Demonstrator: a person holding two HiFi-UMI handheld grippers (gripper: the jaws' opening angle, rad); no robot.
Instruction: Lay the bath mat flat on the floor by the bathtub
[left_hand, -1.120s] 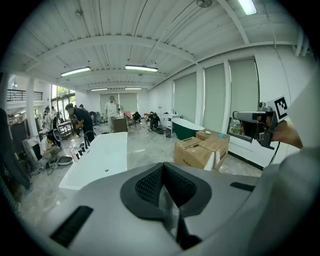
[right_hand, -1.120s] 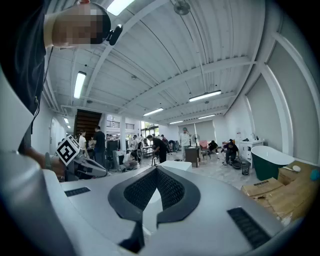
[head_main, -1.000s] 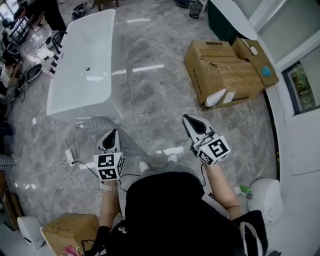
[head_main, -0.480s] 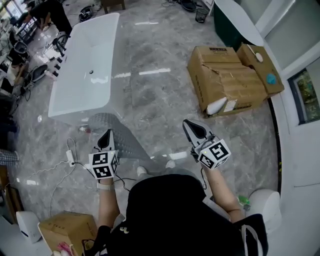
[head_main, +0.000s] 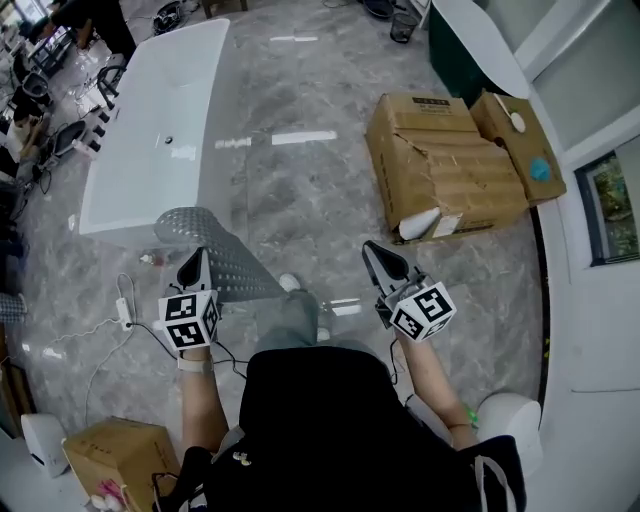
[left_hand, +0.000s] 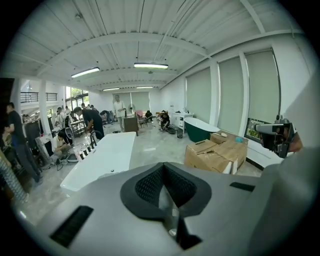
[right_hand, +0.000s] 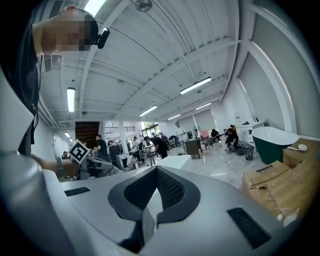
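A white bathtub stands at the upper left of the head view and shows ahead in the left gripper view. The grey, dotted bath mat spreads beside the tub's near end, its far edge curled up. My left gripper is over the mat's left part. Its jaws are shut on a thin translucent strip of mat. My right gripper is held to the right, apart from the mat. Its jaws are shut with nothing seen in them.
Torn cardboard boxes lie right of the tub. A white power strip with its cable is on the marble floor by my left gripper. A small box sits at lower left, a white bin at lower right. People work beyond the tub.
The person has stepped forward, with a leg and shoe now showing between the grippers. My left gripper and the mat have shifted left, toward the tub's end. Both grippers stay shut.
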